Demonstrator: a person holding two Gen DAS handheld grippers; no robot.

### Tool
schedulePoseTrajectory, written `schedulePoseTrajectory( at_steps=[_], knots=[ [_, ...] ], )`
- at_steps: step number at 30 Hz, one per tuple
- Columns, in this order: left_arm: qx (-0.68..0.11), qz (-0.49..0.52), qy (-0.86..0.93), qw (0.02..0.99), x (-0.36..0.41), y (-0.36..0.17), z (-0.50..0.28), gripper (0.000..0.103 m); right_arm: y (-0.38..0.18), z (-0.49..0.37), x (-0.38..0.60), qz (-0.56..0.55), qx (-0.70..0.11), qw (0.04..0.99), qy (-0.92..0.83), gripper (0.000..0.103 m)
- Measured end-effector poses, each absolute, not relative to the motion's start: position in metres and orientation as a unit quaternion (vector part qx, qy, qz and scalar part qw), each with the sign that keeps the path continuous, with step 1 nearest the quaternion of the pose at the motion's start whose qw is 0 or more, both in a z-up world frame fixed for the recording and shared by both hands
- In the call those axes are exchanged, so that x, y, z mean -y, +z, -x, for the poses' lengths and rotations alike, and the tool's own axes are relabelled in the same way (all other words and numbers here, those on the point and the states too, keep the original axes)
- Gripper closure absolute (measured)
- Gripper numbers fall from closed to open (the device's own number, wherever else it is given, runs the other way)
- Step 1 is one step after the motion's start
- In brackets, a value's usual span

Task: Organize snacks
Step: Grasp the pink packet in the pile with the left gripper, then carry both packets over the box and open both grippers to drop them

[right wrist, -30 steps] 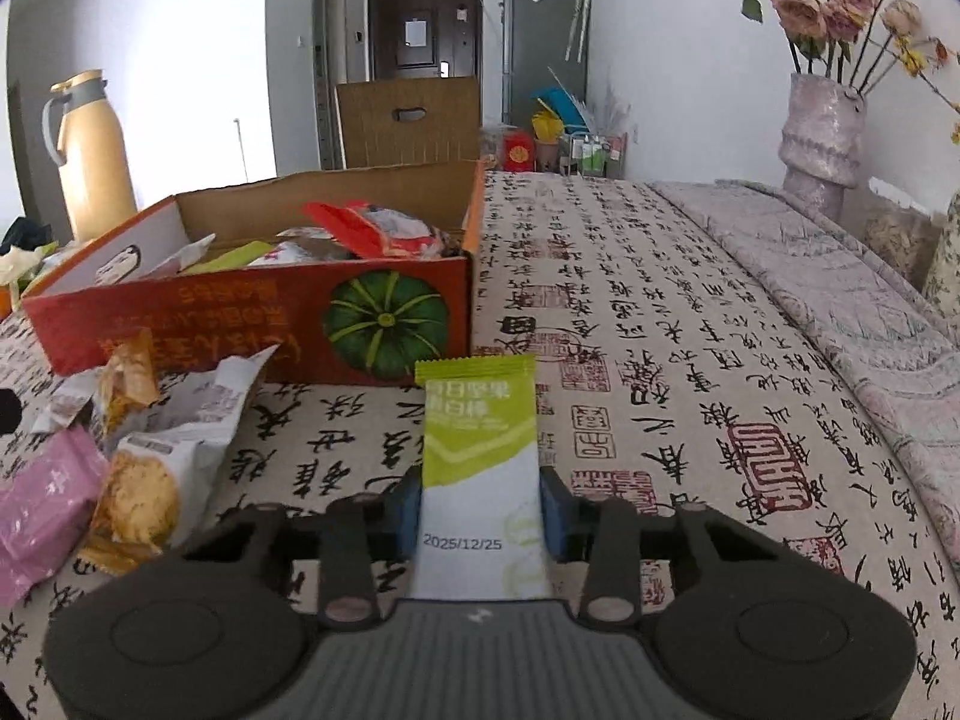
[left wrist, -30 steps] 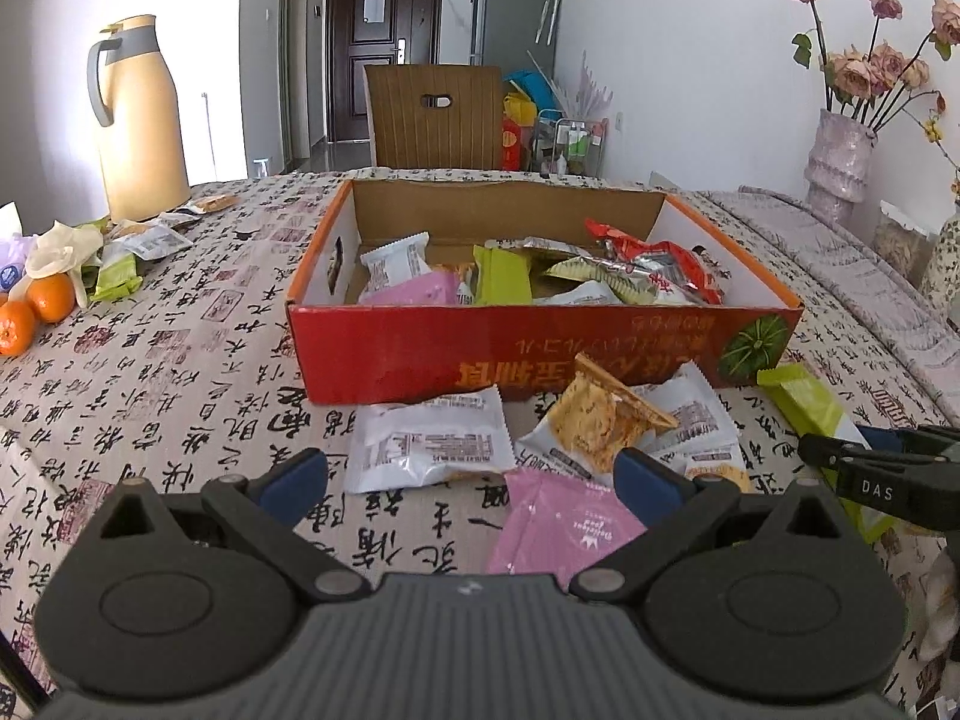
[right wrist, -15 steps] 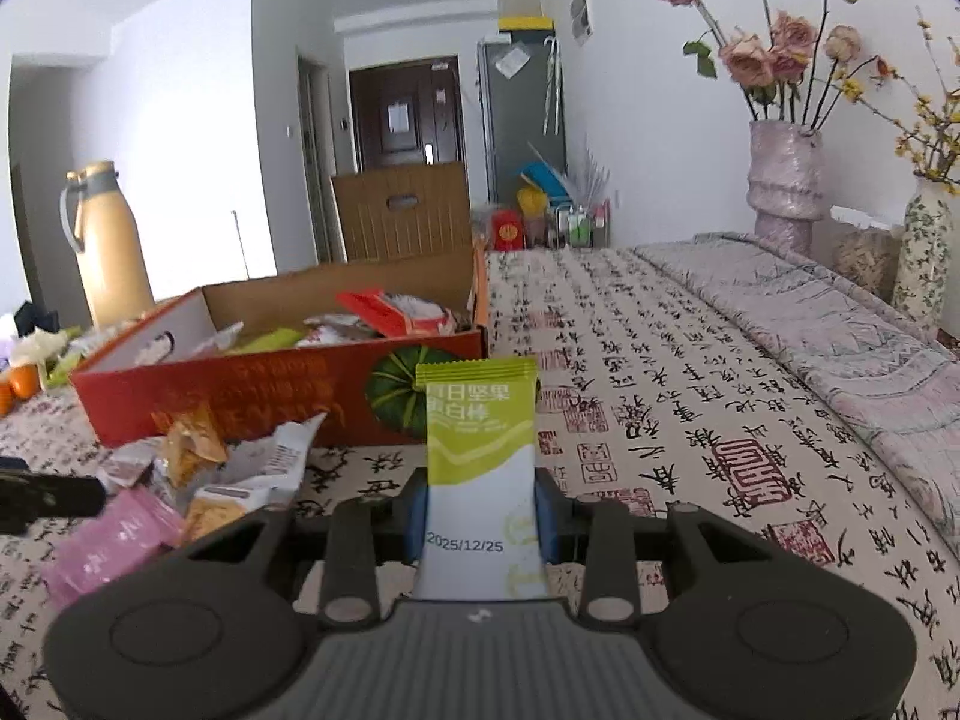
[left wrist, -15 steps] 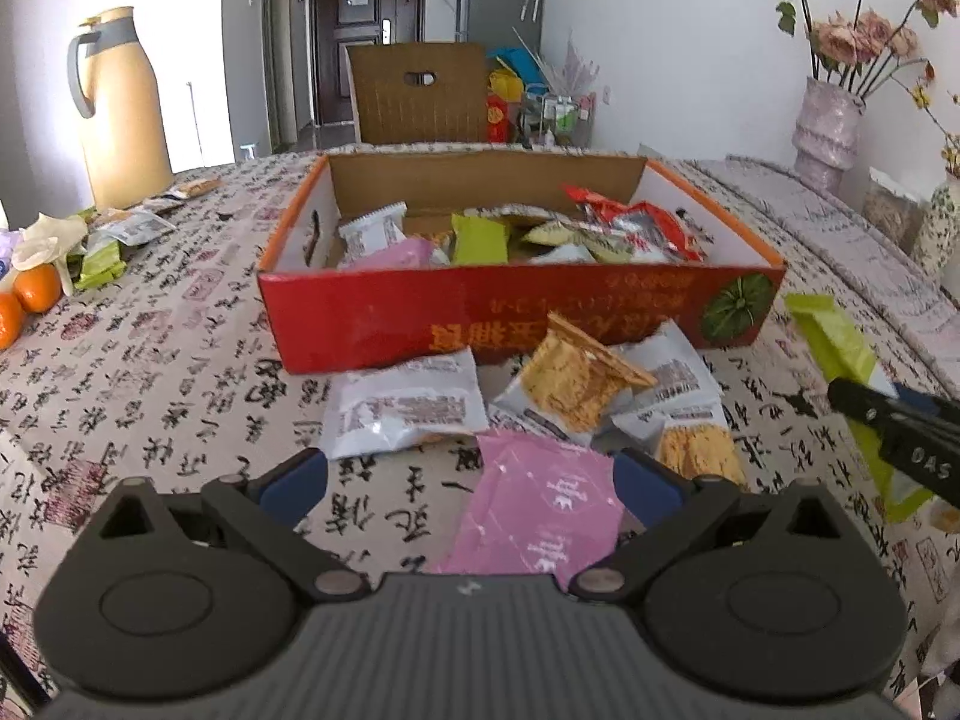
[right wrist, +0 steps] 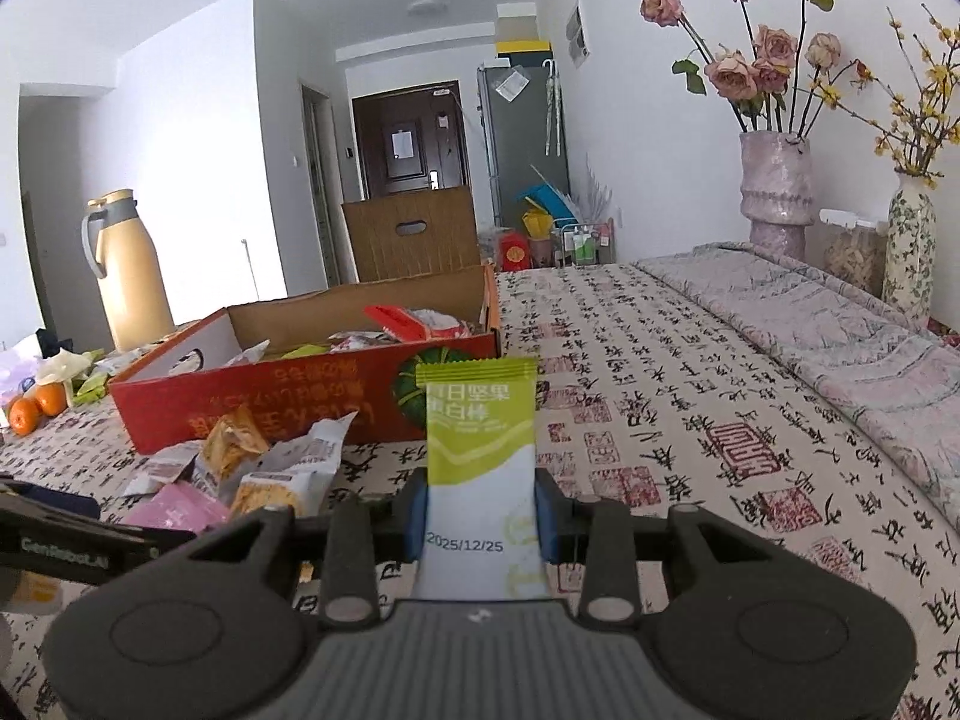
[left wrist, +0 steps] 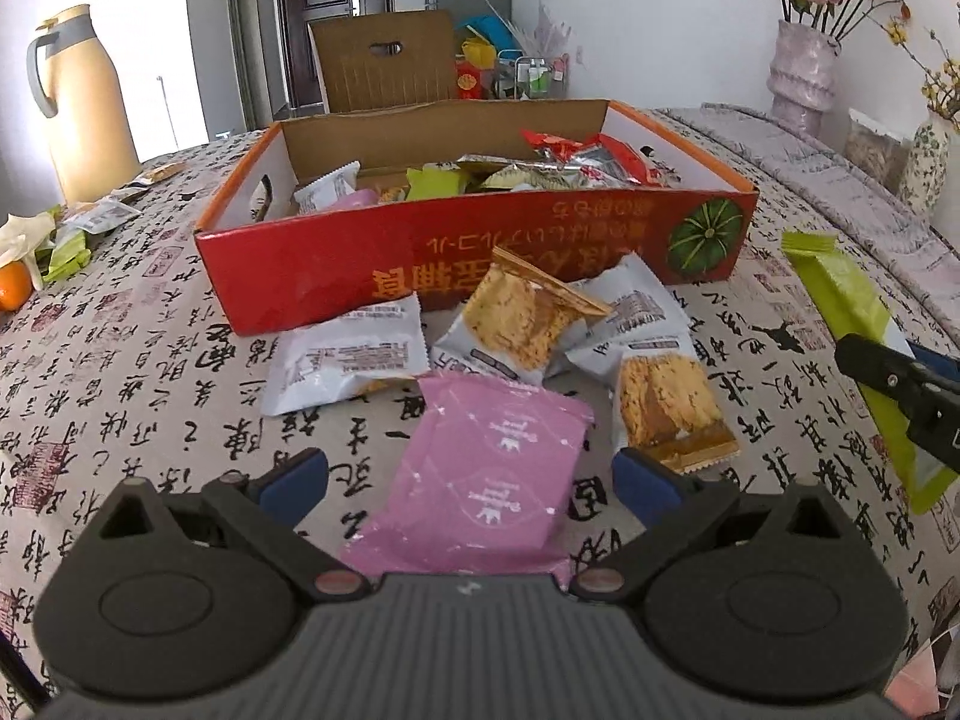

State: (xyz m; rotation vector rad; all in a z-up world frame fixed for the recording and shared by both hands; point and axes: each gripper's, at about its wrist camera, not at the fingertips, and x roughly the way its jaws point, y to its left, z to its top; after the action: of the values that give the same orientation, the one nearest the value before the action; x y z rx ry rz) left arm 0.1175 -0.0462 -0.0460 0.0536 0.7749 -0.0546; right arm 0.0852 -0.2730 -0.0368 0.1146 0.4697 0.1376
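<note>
My right gripper (right wrist: 477, 519) is shut on a green-and-white snack bar (right wrist: 477, 450) and holds it upright above the table, right of the red cardboard box (right wrist: 288, 402). The bar also shows at the right of the left wrist view (left wrist: 852, 324). My left gripper (left wrist: 468, 483) is open, its fingers on either side of a pink packet (left wrist: 492, 468) on the cloth. A white packet (left wrist: 348, 360) and several cracker packets (left wrist: 528, 318) lie between it and the box (left wrist: 456, 264), which holds several snacks.
A yellow thermos jug (left wrist: 78, 102) stands far left, with oranges (left wrist: 12, 285) and wrappers (left wrist: 66, 246) near it. Vases with flowers (right wrist: 774, 192) stand at the far right. A cardboard chair back (left wrist: 384, 60) is behind the box.
My right gripper has lifted the green bar up off the table. My left gripper has moved forward, and the pink packet now lies between its open fingers.
</note>
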Motion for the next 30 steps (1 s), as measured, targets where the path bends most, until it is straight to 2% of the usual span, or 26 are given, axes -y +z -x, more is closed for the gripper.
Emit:
schedulePoseTrajectory(
  at_steps=[2, 4, 6, 12, 30],
  knots=[
    [-0.380, -0.026, -0.031, 0.924, 0.048, -0.047, -0.118, 0.002, -0.039, -0.084, 0.272, -0.061, -0.235, 0.968, 0.069, 0.069],
    [-0.383, -0.023, -0.034, 0.923, 0.049, -0.048, -0.118, 0.009, -0.041, -0.084, 0.271, -0.063, -0.237, 0.967, 0.070, 0.069],
    [-0.389, -0.018, -0.040, 0.920, 0.049, -0.050, -0.120, 0.021, -0.043, -0.083, 0.270, -0.064, -0.239, 0.966, 0.071, 0.069],
    [-0.387, -0.014, -0.046, 0.921, 0.049, -0.052, -0.119, 0.039, -0.049, -0.082, 0.267, -0.065, -0.246, 0.964, 0.074, 0.069],
    [-0.355, -0.014, -0.042, 0.934, 0.045, -0.040, -0.108, 0.040, -0.050, -0.077, 0.263, -0.063, -0.246, 0.964, 0.076, 0.069]
  ],
)
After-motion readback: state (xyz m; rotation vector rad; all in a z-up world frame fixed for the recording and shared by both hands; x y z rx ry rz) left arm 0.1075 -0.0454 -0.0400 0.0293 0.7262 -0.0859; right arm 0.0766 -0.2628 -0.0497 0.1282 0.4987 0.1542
